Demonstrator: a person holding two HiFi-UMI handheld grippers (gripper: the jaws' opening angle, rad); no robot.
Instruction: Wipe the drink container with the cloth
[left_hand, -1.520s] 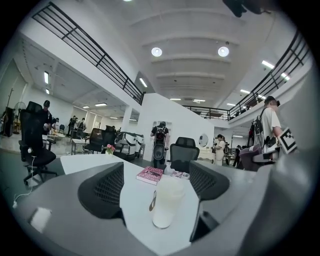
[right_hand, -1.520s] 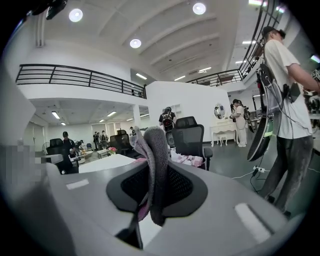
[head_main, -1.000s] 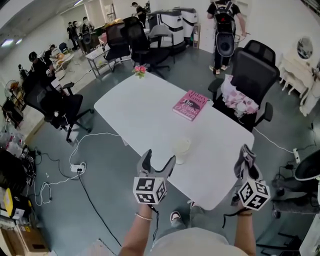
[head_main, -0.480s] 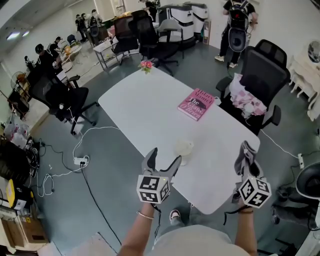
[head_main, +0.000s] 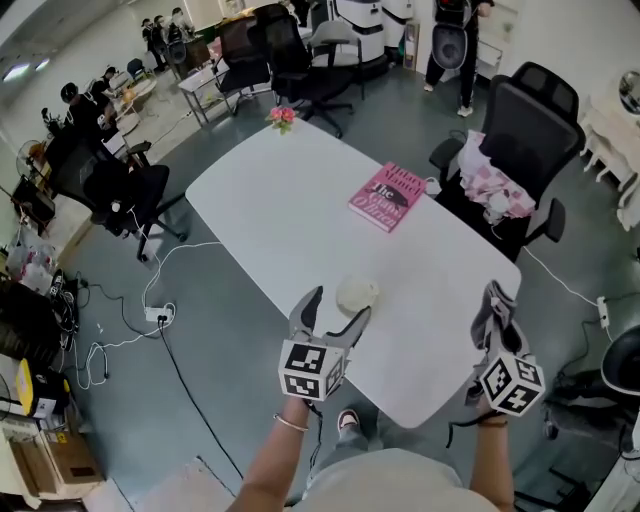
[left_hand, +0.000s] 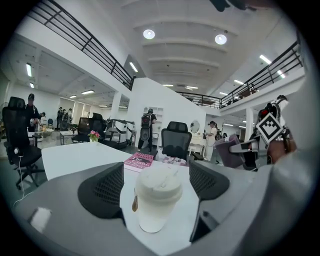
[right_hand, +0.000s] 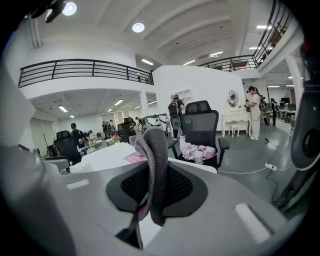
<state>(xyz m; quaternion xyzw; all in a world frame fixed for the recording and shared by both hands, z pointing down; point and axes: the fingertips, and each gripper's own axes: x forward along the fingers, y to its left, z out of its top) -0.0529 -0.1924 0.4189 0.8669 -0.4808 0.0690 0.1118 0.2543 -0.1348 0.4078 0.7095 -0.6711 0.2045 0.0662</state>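
A cream paper drink cup (head_main: 356, 296) with a lid stands upright on the white table (head_main: 290, 220) near its front edge. In the left gripper view the cup (left_hand: 156, 196) sits between the two open jaws, with a gap on each side. My left gripper (head_main: 335, 312) is open around it. My right gripper (head_main: 492, 308) hovers over the table's right front corner, shut on a grey cloth (right_hand: 155, 170) that hangs folded between its jaws. The cloth (head_main: 487, 320) shows as a grey bunch in the head view.
A pink book (head_main: 386, 196) lies farther back on the table, and a small pink flower pot (head_main: 282, 117) stands at the far end. A black office chair (head_main: 520, 140) with a pink-and-white bundle on it stands at the right side. Cables (head_main: 150, 310) run over the floor at the left.
My left gripper has moved forward so that its jaws now flank the cup. The head view shifted a little. The right gripper holds the cloth much as before.
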